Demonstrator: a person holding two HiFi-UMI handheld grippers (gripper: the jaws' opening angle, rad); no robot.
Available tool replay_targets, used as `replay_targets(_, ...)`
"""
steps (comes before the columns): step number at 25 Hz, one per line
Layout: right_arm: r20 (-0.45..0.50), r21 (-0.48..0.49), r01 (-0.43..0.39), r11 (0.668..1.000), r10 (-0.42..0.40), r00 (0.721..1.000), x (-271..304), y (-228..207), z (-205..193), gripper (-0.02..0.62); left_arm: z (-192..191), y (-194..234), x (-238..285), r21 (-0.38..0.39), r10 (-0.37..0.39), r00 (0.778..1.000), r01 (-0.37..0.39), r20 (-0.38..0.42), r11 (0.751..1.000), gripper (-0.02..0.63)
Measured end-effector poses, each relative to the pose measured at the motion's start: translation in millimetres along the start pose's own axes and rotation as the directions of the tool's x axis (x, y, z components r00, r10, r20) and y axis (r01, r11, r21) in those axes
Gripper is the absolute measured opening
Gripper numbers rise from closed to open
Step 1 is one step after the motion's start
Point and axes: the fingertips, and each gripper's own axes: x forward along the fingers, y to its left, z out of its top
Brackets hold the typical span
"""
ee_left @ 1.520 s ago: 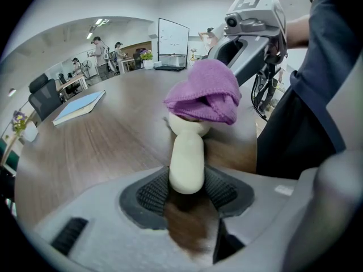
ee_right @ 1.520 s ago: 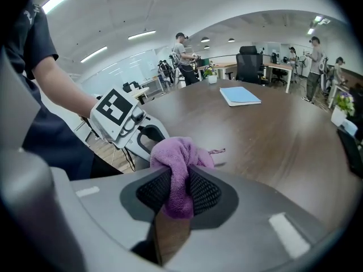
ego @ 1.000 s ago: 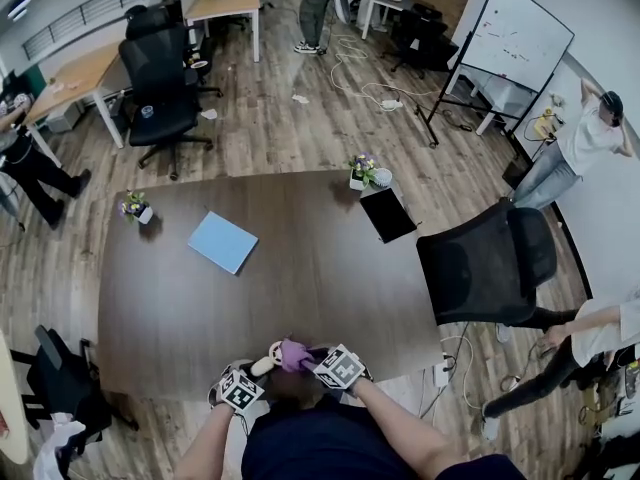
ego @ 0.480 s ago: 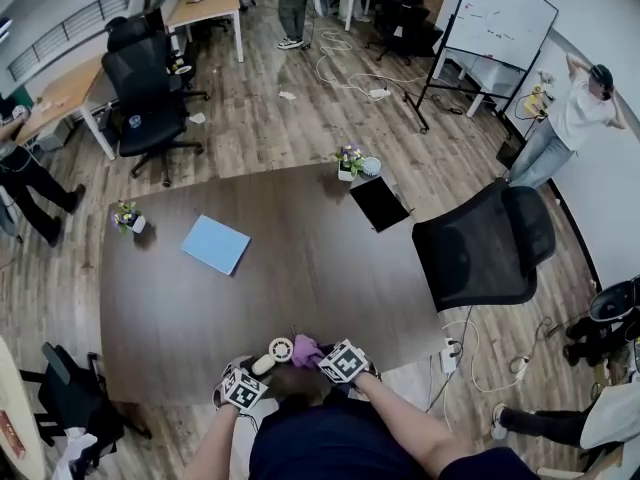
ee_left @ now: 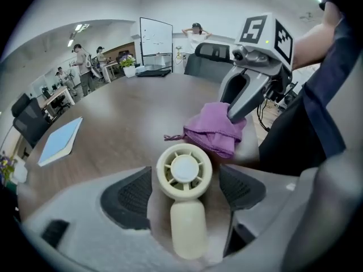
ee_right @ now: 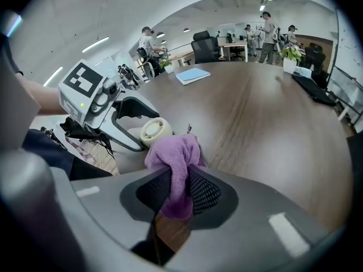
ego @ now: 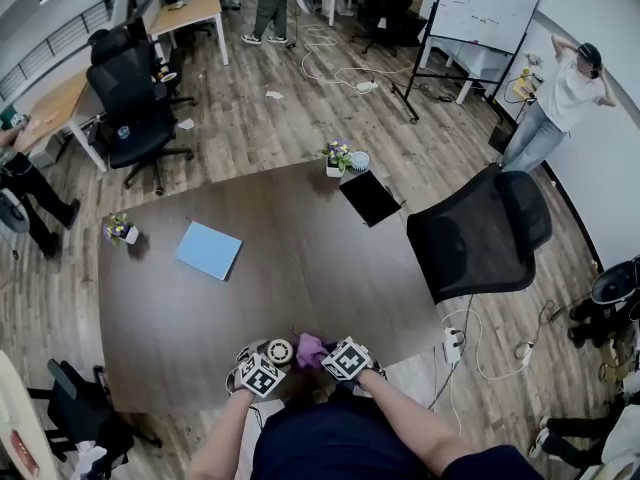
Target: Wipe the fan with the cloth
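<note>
Lying on the brown surface (ego: pixel 300 268) close to its near edge, at the lower centre of the head view, the small cream fan (ee_left: pixel 184 171) is face up with its handle pointing toward the camera. The left hand-held gripper (ee_left: pixel 187 192) straddles it. Its jaws have just been opening and now stand wide, with the fan between the pads but touched by neither. The right hand-held gripper (ee_right: pixel 180 194) is clamped on the purple cloth (ee_right: pixel 173 157), a fold pinched between its pads and the rest bunched on the surface just beside the fan's head.

As for progress, the cloth is not on the fan at this instant, and the fan is let go rather than steadied. That reads as either a pause between passes or the wiping being over; the frames do not settle which. No dust or smear shows on the grille.

The fan's underside is hidden, and the base of its handle is cut off by the left gripper's body. In the head view both sets of jaws sit under the marker cubes, too small to read.
</note>
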Motion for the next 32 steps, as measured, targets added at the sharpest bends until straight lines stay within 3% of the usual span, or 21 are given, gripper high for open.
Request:
replay_targets(5, 0.006, 0.027, 0.000, 1.000, 0.000, 1.000, -5.5, -2.6, -7.3, 0.100, 0.8, 0.1, 17.1, 0.001, -0.028, 0.998, 0.028, -0.060, 1.000, 0.373)
replay_targets(17, 0.012, 0.034, -0.008, 0.999, 0.008, 1.000, -7.8, -4.8, -13.2, 0.100, -0.6, -0.3, 34.1, 0.015, -0.034, 0.993, 0.036, -0.113, 0.999, 0.379)
replay_targets(21, 0.012, 0.039, -0.011, 0.999, 0.010, 1.000, -7.7, -6.0, -12.6, 0.100, 0.6, 3.3, 34.6, 0.020, -0.022, 0.995, 0.025, -0.099, 0.999, 0.379)
replay_targets(26, 0.025, 0.041, -0.020, 0.999, 0.019, 1.000, -10.1, -2.4, -11.1, 0.100, -2.5, 2.7, 29.0, -0.025, -0.019, 0.996, 0.017, -0.088, 1.000, 0.379)
replay_targets(29, 0.038, 0.041, -0.022, 0.999, 0.021, 0.999, -11.6, -2.0, -10.2, 0.100, 4.5, 3.4, 20.3, -0.040, -0.019, 0.999, 0.017, -0.040, 0.999, 0.379)
replay_targets(32, 0.047, 0.048, -0.028, 0.998, 0.026, 0.999, -11.7, -1.4, -8.9, 0.100, 13.1, 7.0, 11.8, -0.102, -0.021, 0.999, 0.024, 0.029, 0.994, 0.379)
